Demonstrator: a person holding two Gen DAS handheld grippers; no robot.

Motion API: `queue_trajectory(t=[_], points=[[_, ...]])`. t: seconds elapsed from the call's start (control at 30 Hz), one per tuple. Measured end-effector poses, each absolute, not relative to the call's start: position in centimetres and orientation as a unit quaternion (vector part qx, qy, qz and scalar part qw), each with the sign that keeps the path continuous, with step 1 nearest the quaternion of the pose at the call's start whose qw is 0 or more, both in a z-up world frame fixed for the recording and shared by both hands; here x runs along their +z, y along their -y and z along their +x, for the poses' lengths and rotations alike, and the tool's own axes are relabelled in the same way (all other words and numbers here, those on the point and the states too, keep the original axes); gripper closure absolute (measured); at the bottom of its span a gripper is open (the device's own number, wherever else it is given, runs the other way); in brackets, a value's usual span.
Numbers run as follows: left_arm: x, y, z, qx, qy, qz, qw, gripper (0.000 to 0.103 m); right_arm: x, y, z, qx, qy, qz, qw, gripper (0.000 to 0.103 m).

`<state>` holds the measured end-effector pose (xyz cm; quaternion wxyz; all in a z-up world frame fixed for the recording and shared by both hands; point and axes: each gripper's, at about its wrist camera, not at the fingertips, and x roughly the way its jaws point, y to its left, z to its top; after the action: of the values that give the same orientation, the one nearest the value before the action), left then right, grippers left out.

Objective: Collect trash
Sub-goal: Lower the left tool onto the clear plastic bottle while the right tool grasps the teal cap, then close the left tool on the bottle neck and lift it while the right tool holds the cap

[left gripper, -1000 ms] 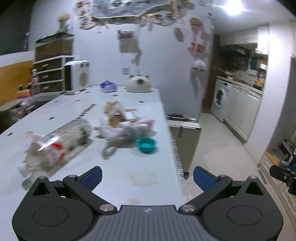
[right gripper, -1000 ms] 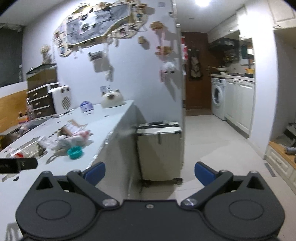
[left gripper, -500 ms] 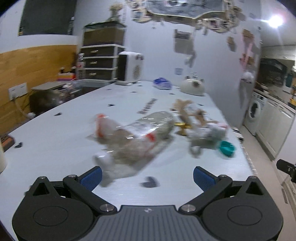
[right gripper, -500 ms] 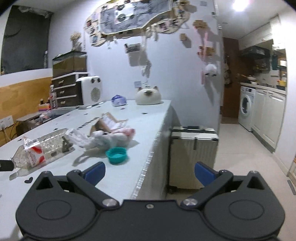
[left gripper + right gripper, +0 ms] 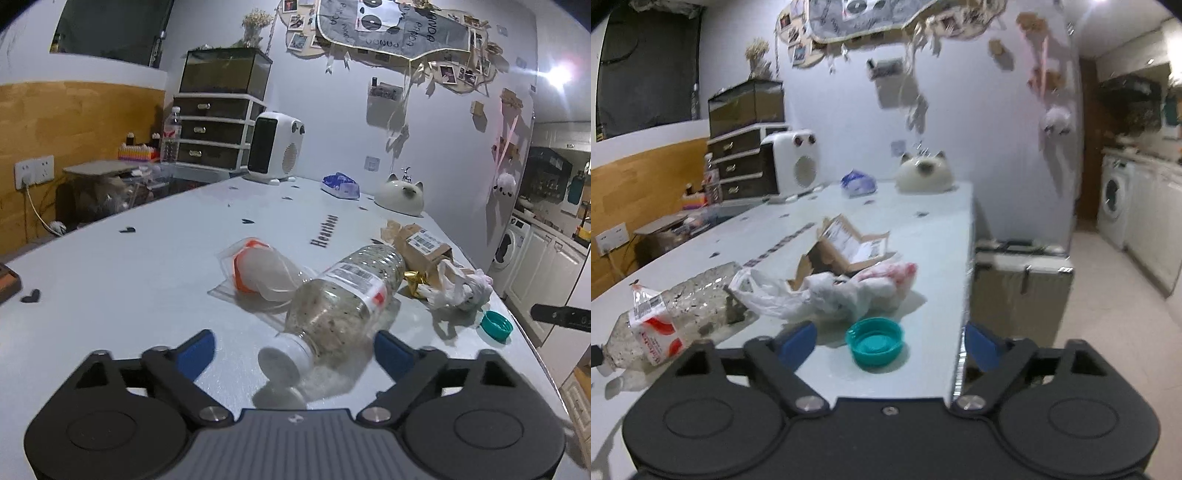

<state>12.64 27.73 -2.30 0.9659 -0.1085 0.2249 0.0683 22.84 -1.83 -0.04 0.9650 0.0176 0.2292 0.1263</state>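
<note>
A clear plastic bottle [image 5: 343,291] lies on the white table [image 5: 129,280], its white cap [image 5: 282,360] pointing at me. My left gripper [image 5: 293,350] straddles the bottle's neck; its jaws are closing and the pads stand clear of it. Beyond lie a clear cup with an orange rim [image 5: 258,269], a torn cardboard box [image 5: 421,245] and a white plastic bag [image 5: 461,291]. A teal bottle cap [image 5: 874,341] sits between the closing jaws of my right gripper [image 5: 889,343], untouched. The bag [image 5: 831,291], the box [image 5: 846,243] and the bottle [image 5: 676,314] show behind it.
A white heater [image 5: 273,147], a blue packet [image 5: 341,186] and a cat-shaped white dish [image 5: 400,195] stand at the table's far end. A suitcase [image 5: 1019,291] stands on the floor beside the table's right edge [image 5: 964,295]. A washing machine [image 5: 1113,195] is far right.
Both grippers have swung left over the table and come close to the trash. The bottle neck now lies between the left jaws, the teal cap between the right; both pairs have narrowed slightly.
</note>
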Motion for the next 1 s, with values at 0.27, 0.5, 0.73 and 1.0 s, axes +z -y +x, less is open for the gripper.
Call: queue_trajectory(t=[0.27,0.5,0.73,1.0], points=[[-3.8,-29.8,14.1,0.030,-0.256,-0.181,0.949,0.051,-1.3,-0.3,26.0,0.140,-0.261,-0.006,0.955,0.035],[-3.4,-27.7,12.3,0.038,-0.274,-0.137,0.951,0.066,-2.3,-1.4,28.0,0.134,-0.285,-0.026,0.949,0.045],[-2.7,-24.1,8.9,0.052,-0.273,-0.107,0.955,0.066,-2.3,-1.0,26.9,0.151,-0.288,-0.016,0.946,0.054],[-2.9,-20.1,6.1,0.034,-0.287,-0.072,0.955,0.066,-2.5,0.7,21.4,0.192,-0.280,0.006,0.940,0.054]])
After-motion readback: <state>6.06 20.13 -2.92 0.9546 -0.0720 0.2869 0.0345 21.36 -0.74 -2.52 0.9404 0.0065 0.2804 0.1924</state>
